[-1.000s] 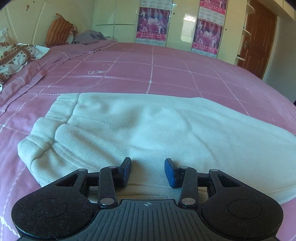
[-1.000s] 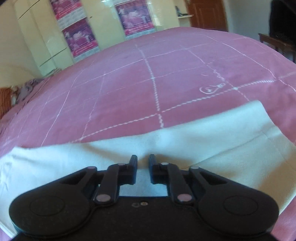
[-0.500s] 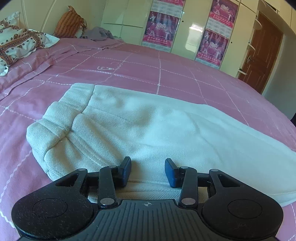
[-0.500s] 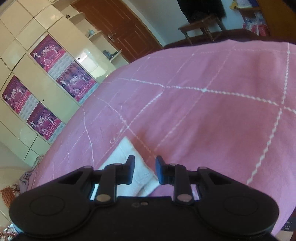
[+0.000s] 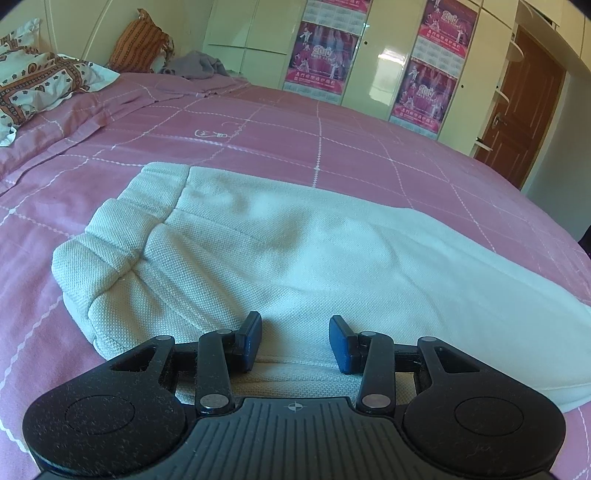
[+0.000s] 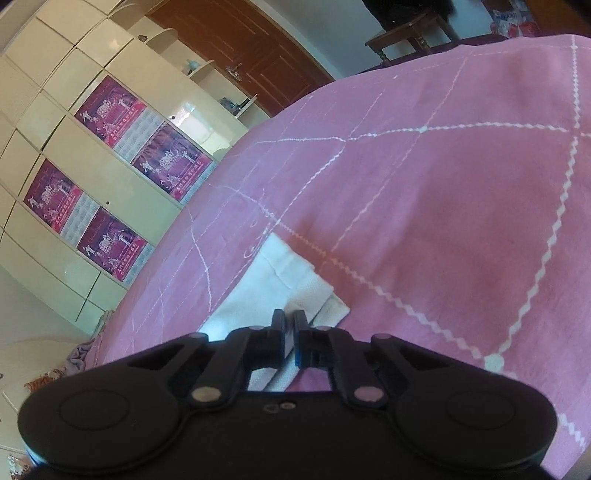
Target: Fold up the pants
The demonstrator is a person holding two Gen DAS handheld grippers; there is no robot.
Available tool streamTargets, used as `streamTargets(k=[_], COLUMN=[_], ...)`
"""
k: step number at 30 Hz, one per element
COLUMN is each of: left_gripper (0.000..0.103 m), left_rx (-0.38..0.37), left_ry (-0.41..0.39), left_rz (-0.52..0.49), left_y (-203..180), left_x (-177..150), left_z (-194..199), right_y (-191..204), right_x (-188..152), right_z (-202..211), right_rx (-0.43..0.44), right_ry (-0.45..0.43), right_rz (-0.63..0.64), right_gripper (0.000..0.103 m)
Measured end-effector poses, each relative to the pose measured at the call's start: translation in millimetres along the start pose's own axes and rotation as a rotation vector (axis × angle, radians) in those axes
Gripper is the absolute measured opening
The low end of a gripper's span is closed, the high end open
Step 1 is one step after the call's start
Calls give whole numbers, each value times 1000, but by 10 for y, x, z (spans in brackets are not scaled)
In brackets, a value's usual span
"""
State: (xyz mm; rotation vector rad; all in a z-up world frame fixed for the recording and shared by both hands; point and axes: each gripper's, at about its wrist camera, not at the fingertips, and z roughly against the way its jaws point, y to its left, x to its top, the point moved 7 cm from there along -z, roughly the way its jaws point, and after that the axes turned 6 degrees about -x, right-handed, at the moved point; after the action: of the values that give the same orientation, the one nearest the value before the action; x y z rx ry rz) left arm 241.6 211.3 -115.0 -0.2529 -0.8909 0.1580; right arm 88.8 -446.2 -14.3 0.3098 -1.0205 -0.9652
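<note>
The white pants lie flat across the pink bedspread, waistband at the left and legs running right. My left gripper is open, low over the near edge of the pants by the waist, with cloth between and under its blue pads. In the right wrist view the leg hems lie on the bedspread. My right gripper has its jaws nearly together on the white cloth at the hem end.
Pillows and a grey garment lie at the head of the bed. A cream wardrobe with posters and a brown door stand beyond. A wooden stool stands past the bed's far side.
My right gripper swung from the middle of the pants to the leg hems, tilted, and closed on the cloth. My left gripper stayed open and shifted slightly nearer the waist.
</note>
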Motion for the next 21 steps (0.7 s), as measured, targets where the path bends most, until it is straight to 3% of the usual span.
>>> streamTargets(k=[5,8,11,17,21], left_gripper=[41,41,41,41,41], left_rx=[0,-1,-2,-5,-6], left_ry=[0,0,0,-1,-1], left_rz=[1,1,0,2,3], left_y=[-1,0,2,3,4], left_x=[-1,-1,-2,-9,-9], left_z=[0,0,-5,-20,-22], right_y=[124,77,61,-45,0], right_x=[31,-5,-48,-137,-150], right_z=[-215,-284,-144,-112,-204], right_rx=[-37,-52,-26,-32,-63], right_ry=[20,40,31,52,60], right_rz=[81,67,28,-22,12], right_gripper=[0,0,22,21,21])
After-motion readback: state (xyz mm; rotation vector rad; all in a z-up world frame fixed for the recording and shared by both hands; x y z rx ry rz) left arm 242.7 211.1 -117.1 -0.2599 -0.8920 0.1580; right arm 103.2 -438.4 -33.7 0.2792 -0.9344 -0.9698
